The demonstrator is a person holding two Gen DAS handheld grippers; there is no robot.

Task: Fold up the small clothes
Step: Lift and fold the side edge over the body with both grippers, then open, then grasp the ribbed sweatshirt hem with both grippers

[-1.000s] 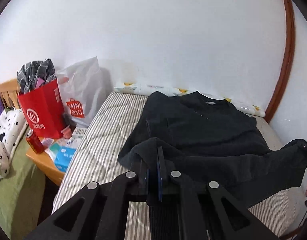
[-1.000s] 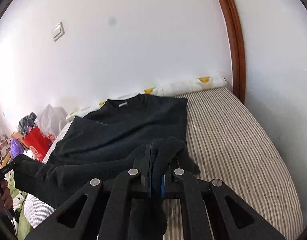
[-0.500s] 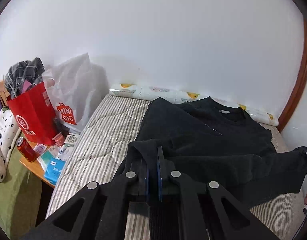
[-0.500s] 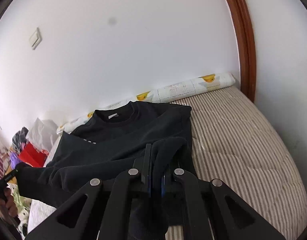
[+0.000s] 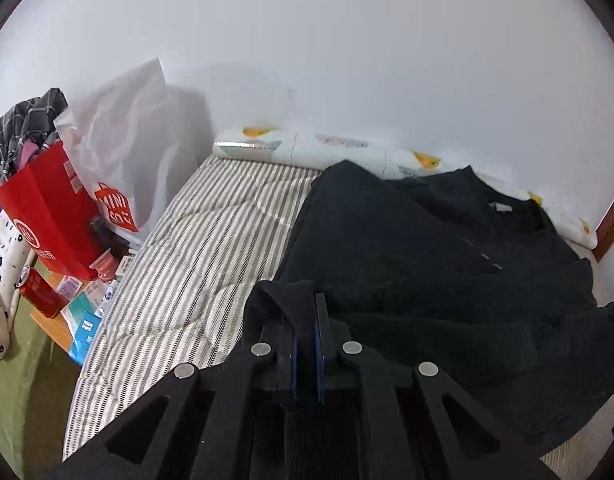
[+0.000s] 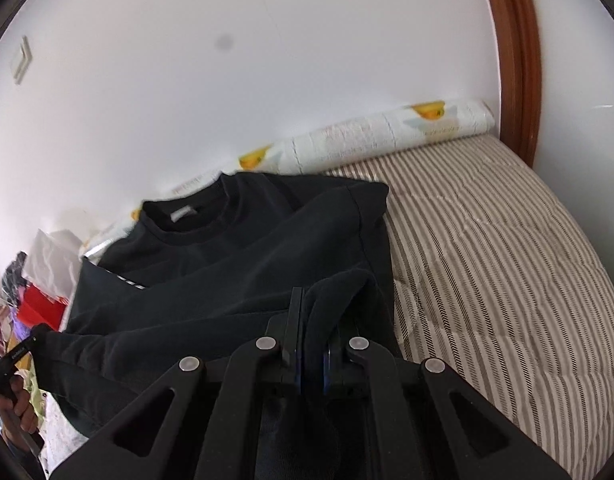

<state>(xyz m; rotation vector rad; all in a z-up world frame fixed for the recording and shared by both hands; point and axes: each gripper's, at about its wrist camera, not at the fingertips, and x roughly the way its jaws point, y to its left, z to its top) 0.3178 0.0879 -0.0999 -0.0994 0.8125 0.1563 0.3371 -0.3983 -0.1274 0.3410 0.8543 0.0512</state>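
The fingers of the left gripper are clamped on the bottom edge of the black sweatshirt, and the fingers of the right gripper pinch the same hem at its other corner. The sweatshirt lies collar toward the wall on the striped bed, its lower part lifted and stretched between both grippers. A red bag stands on the desk beside the bed.

White wall behind striped bed; brown wooden frame at right.
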